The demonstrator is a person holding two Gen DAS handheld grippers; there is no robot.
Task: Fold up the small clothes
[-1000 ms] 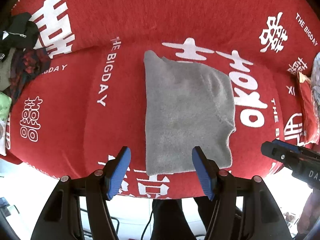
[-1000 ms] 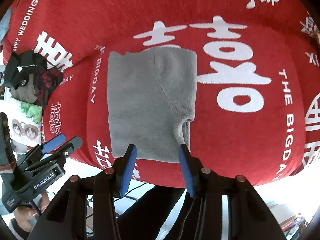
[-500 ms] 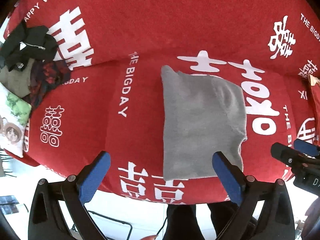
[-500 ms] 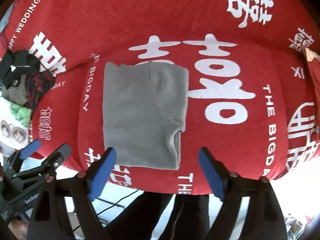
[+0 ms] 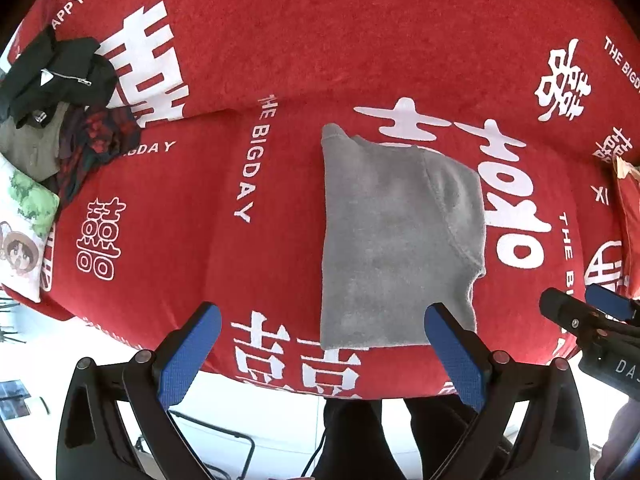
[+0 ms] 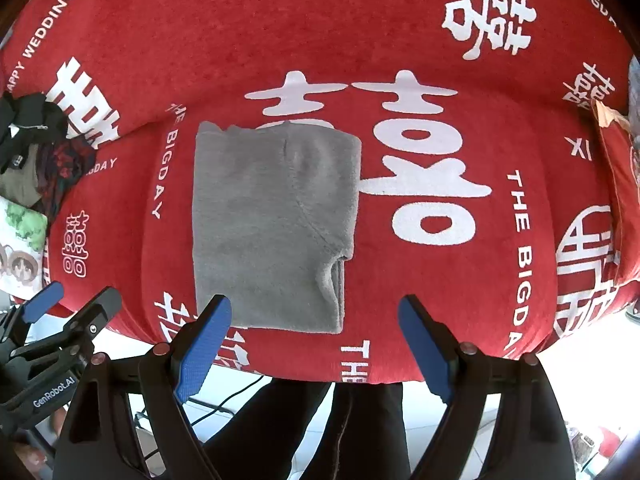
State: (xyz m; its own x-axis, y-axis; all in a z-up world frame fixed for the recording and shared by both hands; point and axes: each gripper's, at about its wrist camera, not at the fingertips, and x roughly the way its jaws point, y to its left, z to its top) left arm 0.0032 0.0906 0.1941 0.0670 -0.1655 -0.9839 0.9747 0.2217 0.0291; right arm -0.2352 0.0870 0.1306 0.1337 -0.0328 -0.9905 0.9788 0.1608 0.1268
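A folded grey fleece garment [image 5: 396,240] lies flat on the red sofa seat [image 5: 192,216], its near edge close to the seat's front edge. It also shows in the right wrist view [image 6: 272,224]. My left gripper [image 5: 320,344] is open and empty, held above the front edge, its right finger just over the garment's near right corner. My right gripper [image 6: 316,340] is open and empty, held back from the garment's near edge. The right gripper shows at the right in the left wrist view [image 5: 592,328]; the left gripper shows at the left in the right wrist view [image 6: 60,320].
A pile of dark clothes [image 5: 60,92] lies at the seat's far left, also seen in the right wrist view [image 6: 36,152]. A printed cushion [image 5: 24,232] sits in front of it. Another cushion [image 5: 630,216] is at the right. The sofa backrest [image 5: 340,32] rises behind.
Both grippers opened wide from a narrow gap and drew back from the grey garment. The garment stays folded in place.
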